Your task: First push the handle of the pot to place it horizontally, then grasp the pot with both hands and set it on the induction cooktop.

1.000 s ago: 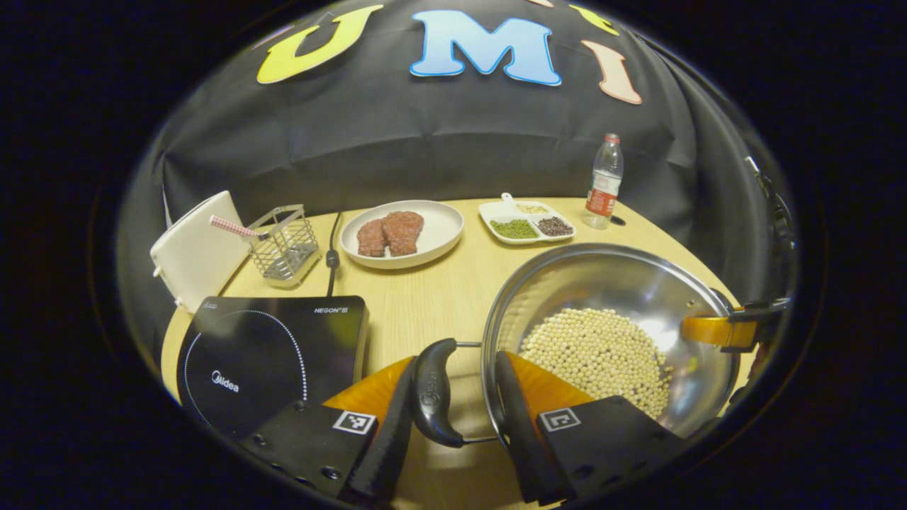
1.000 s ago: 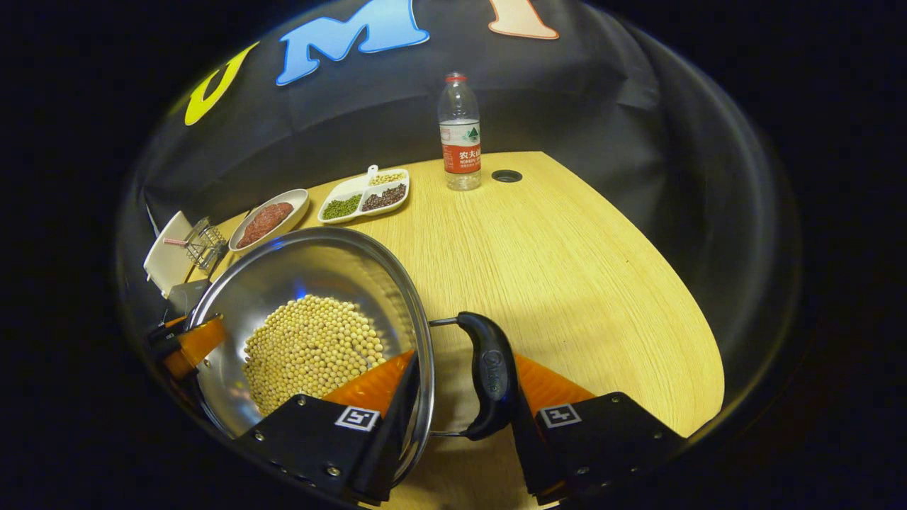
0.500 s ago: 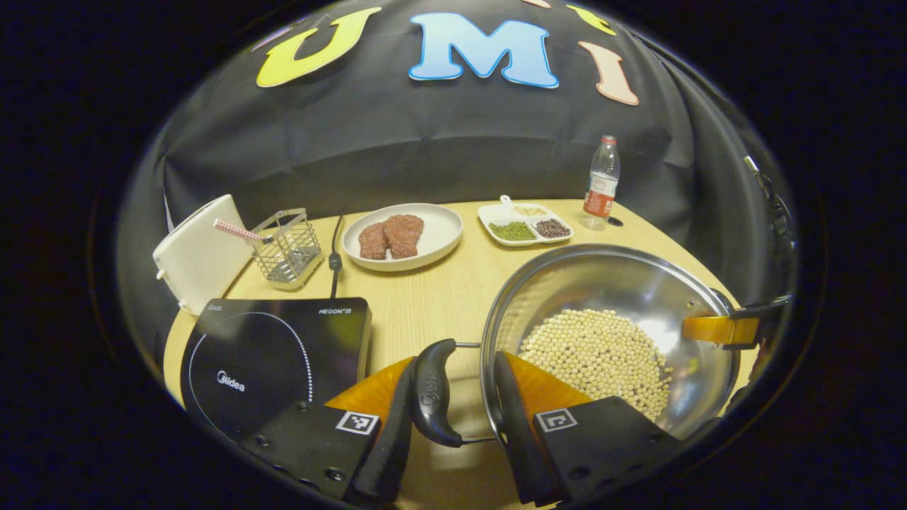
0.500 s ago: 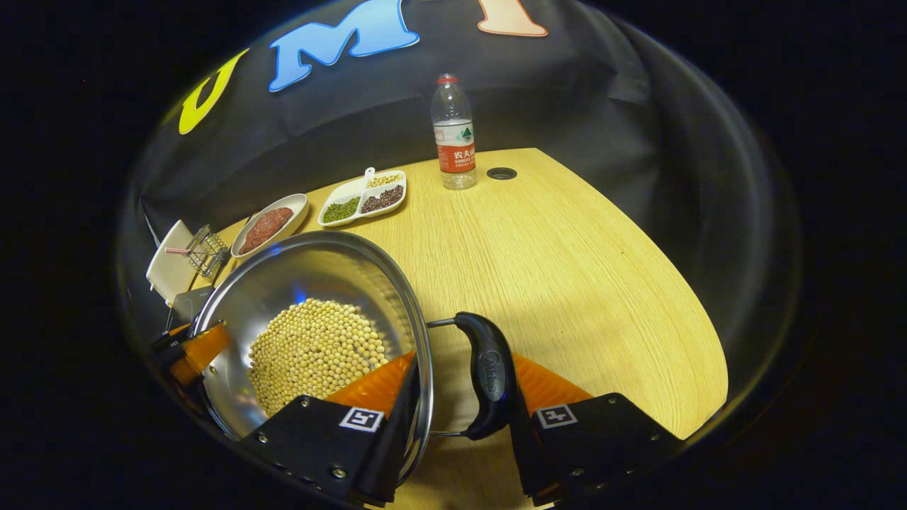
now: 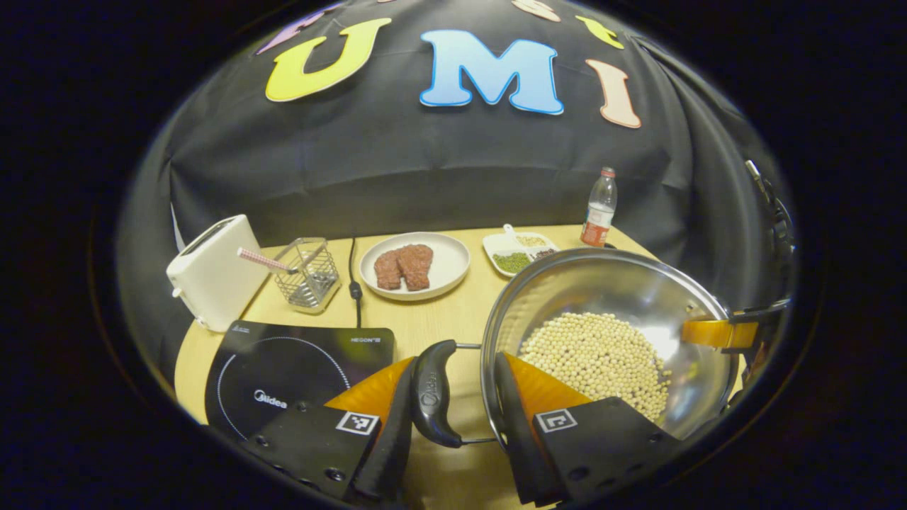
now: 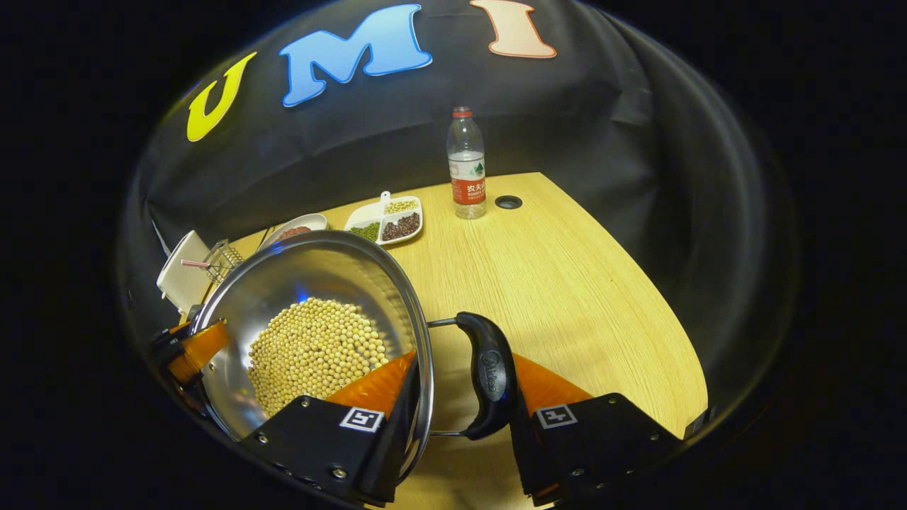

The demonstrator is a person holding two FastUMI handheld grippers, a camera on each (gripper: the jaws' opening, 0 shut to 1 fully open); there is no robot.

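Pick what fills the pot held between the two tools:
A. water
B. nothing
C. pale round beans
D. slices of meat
C: the pot holds a heap of pale round beans, also seen in the right gripper view; the meat lies on a plate farther back.

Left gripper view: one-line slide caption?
Left gripper clamps the pot's handle; soybeans inside, cooktop waiting to its left.
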